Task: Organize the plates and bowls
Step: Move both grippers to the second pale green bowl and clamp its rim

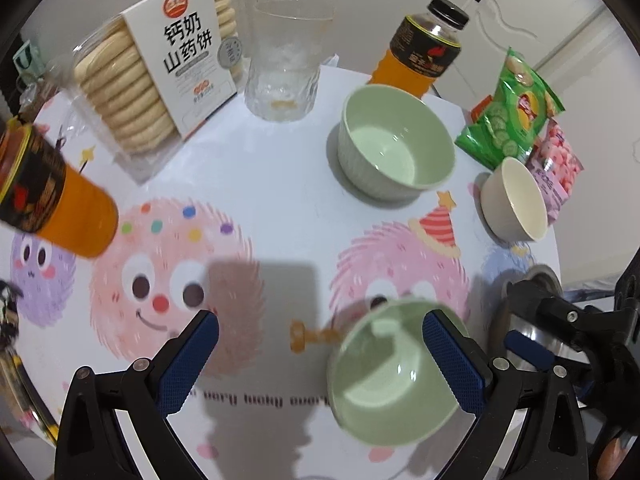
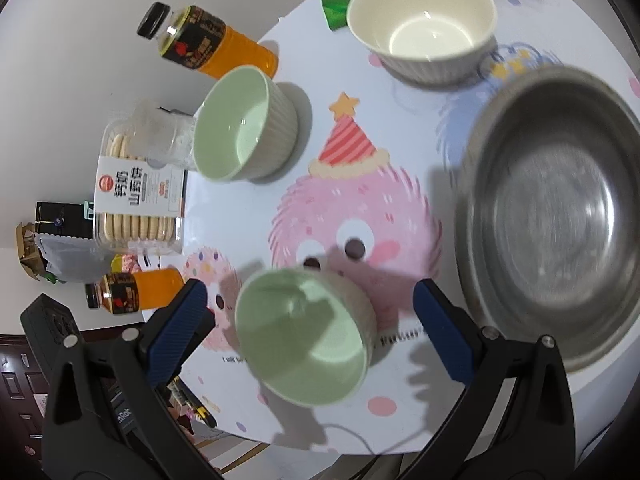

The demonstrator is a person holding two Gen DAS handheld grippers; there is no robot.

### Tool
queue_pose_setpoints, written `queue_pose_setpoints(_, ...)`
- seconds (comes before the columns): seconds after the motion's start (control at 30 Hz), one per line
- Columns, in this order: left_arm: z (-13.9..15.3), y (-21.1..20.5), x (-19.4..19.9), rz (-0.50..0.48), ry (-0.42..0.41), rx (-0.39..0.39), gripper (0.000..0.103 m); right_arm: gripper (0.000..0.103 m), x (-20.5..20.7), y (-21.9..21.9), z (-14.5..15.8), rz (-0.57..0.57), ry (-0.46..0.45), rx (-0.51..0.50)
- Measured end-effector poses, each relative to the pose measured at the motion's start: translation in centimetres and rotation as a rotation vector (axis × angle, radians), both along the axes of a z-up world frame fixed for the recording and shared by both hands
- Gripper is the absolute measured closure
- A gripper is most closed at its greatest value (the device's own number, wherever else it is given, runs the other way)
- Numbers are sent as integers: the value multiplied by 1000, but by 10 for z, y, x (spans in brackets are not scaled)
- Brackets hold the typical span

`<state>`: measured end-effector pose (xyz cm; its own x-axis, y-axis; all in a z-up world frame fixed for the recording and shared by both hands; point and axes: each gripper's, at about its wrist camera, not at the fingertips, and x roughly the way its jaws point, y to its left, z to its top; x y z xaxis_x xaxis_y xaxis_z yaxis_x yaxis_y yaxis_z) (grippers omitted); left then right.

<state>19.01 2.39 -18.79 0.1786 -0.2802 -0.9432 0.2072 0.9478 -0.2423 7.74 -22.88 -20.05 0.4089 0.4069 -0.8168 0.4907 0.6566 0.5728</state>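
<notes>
Both sets of jaws are spread wide and gripping nothing. The left gripper [image 1: 320,338] hangs over the table [image 1: 280,184], with the near green bowl [image 1: 394,372] partly behind its right pad; can't tell if they touch. The right gripper [image 2: 310,304] has that same bowl between its pads, clear of both. Further out there's a second green bowl [image 1: 394,140], a cream bowl [image 2: 422,24] and a steel bowl [image 2: 556,216] just right of the right gripper's pad.

Open middle, crowded rim

Bare tablecloth [image 1: 280,208] centre; bowls [image 1: 394,144], bottles [image 1: 60,196], glass [image 1: 286,68], biscuit box [image 1: 160,76] ring it.
</notes>
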Motion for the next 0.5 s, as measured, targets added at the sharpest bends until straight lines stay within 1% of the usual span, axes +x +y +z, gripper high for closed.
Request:
queue_pose_setpoints(0.1, -4, -2, 20, 14, 17, 5, 0, 1, 19, -8, -4, -2, -4, 12)
queue_pose_setpoints(0.17, -7, -6, 38, 24, 51, -14, 0, 1, 32, -12, -8, 1, -9, 35)
queue_pose_setpoints(0.3, -10, -14, 71, 54, 62, -18, 0, 1, 67, -18, -12, 9, -9, 53)
queue_pose_setpoints(0.37, -14, -17, 86, 76, 74, -10, 0, 1, 87, -21, -16, 23, 0, 73)
queue_pose_setpoints(0.5, -27, -24, 103, 84, 105, 14, 0, 1, 114, -22, -25, 50, 34, 64)
